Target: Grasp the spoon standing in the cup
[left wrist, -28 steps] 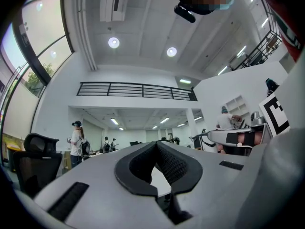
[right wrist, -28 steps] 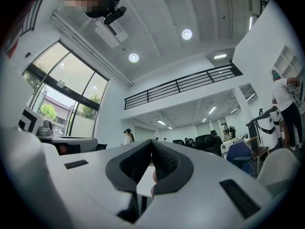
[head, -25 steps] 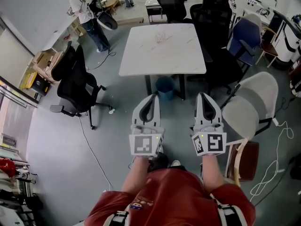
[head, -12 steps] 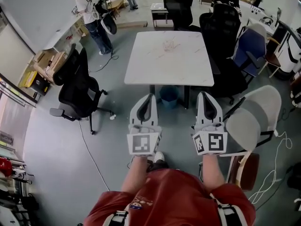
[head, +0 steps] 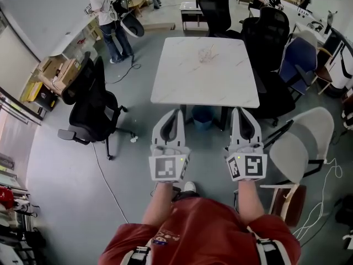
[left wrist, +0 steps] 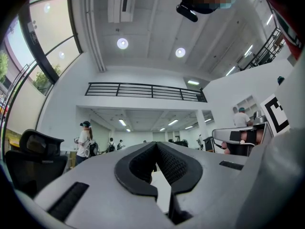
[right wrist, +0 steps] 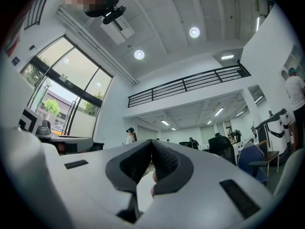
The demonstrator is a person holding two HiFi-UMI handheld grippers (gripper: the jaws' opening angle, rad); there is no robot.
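A white square table [head: 204,87] stands ahead on the grey floor. Near its far middle is a small clear cup [head: 207,53] with something thin in it; it is too small to make out the spoon. My left gripper [head: 175,112] and right gripper [head: 240,111] are held side by side at the table's near edge, well short of the cup. Both are shut with nothing between the jaws. In the left gripper view the left gripper [left wrist: 155,144] has its tips meeting, and in the right gripper view the right gripper [right wrist: 151,141] does too. Neither view shows the cup.
A black office chair [head: 91,101] stands at the left and a grey shell chair [head: 300,142] at the right. More dark chairs [head: 270,48] crowd the table's right side. A blue bin [head: 203,116] sits under the table. A person [head: 107,15] stands far left.
The table and cup have drawn closer and lower in the head view as the person walks forward. Both grippers keep their place and stay shut.
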